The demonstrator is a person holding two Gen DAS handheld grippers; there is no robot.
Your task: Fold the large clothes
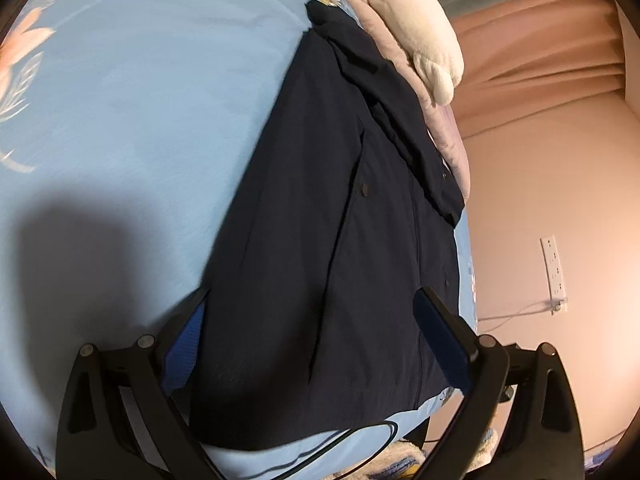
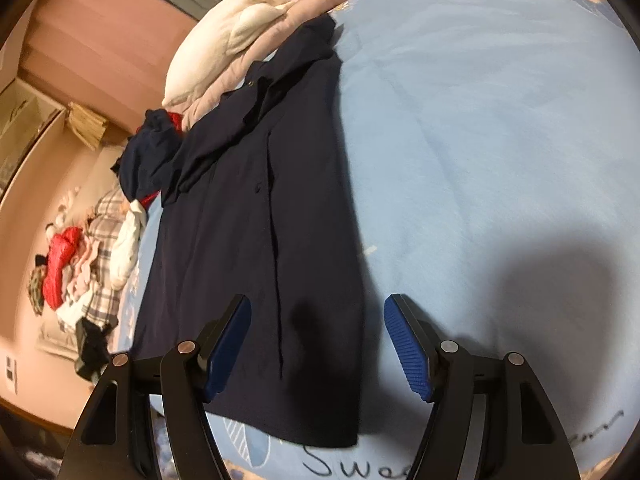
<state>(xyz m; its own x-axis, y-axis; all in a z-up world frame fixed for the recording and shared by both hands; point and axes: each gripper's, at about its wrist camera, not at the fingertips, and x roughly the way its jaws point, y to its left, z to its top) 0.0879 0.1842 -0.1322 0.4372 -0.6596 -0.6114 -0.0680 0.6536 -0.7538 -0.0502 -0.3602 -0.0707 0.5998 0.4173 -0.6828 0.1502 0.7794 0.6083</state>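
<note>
The navy garment [image 2: 256,216] lies flat and lengthwise on the blue sheet [image 2: 480,140]; the right gripper [image 2: 316,344] hovers above its near hem, jaws wide apart, one over the cloth, one over bare sheet; a white pillow [image 2: 224,48] sits beyond; clothes [image 2: 80,264] are heaped on the floor at left.

Left wrist camera's up over the near edge of the bed, looking down along its wide-spread fingers at the navy coat [image 1: 320,248], blue sheet [image 1: 132,128] on its left, wall on its right. Right wrist camera sits close above the same hem end, facing the same way up the bed, sheet [image 2: 480,140] on its right. Both catch the coat [image 2: 256,240] and the white pillow [image 1: 420,28] [image 2: 224,48] at the far end.
</note>
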